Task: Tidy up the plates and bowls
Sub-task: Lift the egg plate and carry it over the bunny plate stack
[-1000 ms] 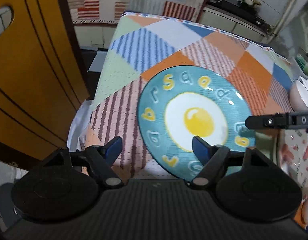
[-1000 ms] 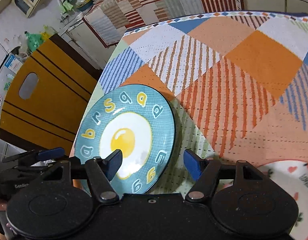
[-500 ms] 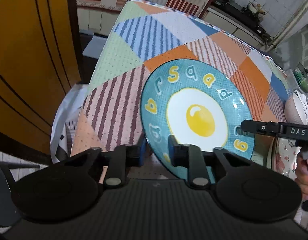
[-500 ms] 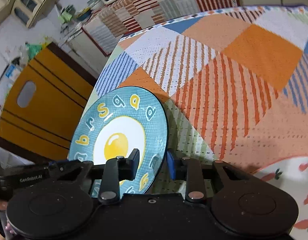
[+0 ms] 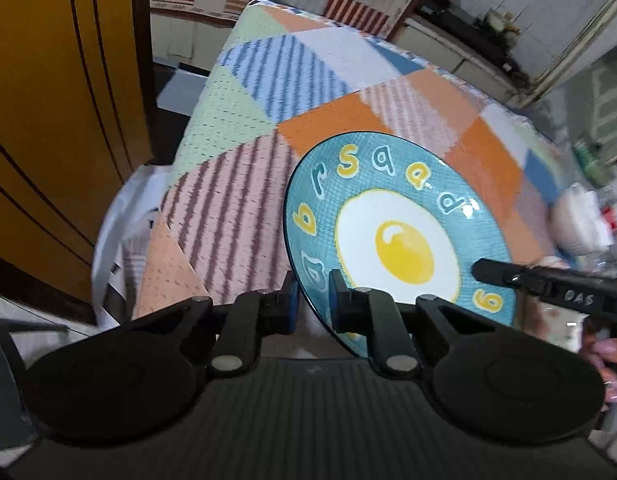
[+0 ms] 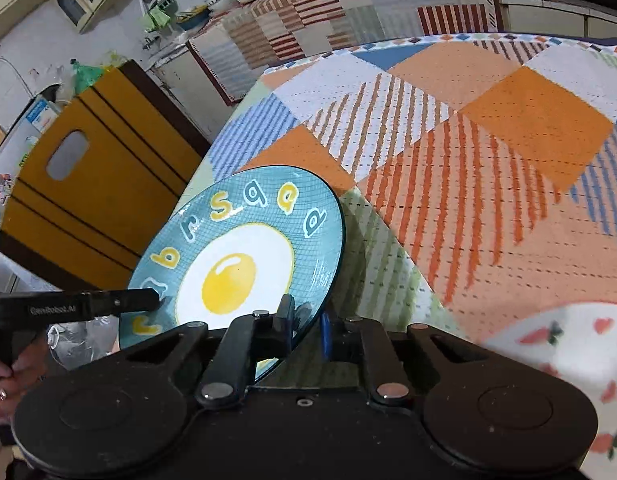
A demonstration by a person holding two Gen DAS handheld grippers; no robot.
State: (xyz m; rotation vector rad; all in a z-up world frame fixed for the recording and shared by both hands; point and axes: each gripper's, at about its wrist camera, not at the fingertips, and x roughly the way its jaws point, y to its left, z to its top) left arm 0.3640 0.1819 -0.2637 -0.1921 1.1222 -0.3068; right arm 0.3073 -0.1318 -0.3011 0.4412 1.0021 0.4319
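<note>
A teal plate with a fried-egg picture and yellow letters (image 5: 400,236) is held tilted above the patchwork tablecloth (image 5: 244,128). My left gripper (image 5: 313,300) is shut on the plate's near left rim. My right gripper (image 6: 308,320) is shut on the plate's (image 6: 244,256) near right rim. Each gripper's finger shows in the other view, across the plate: the right one (image 5: 548,284) and the left one (image 6: 92,304). A white plate with carrots and hearts (image 6: 564,352) lies on the table at the lower right.
A yellow wooden chair back (image 6: 88,184) stands by the table's left edge. A white bowl (image 5: 576,216) sits at the table's right side, blurred. A white plastic bag (image 5: 120,224) hangs at the table's left corner. Counters and clutter stand behind.
Both grippers went from open to shut on the plate's opposite rims. The plate has risen off the cloth and tilted.
</note>
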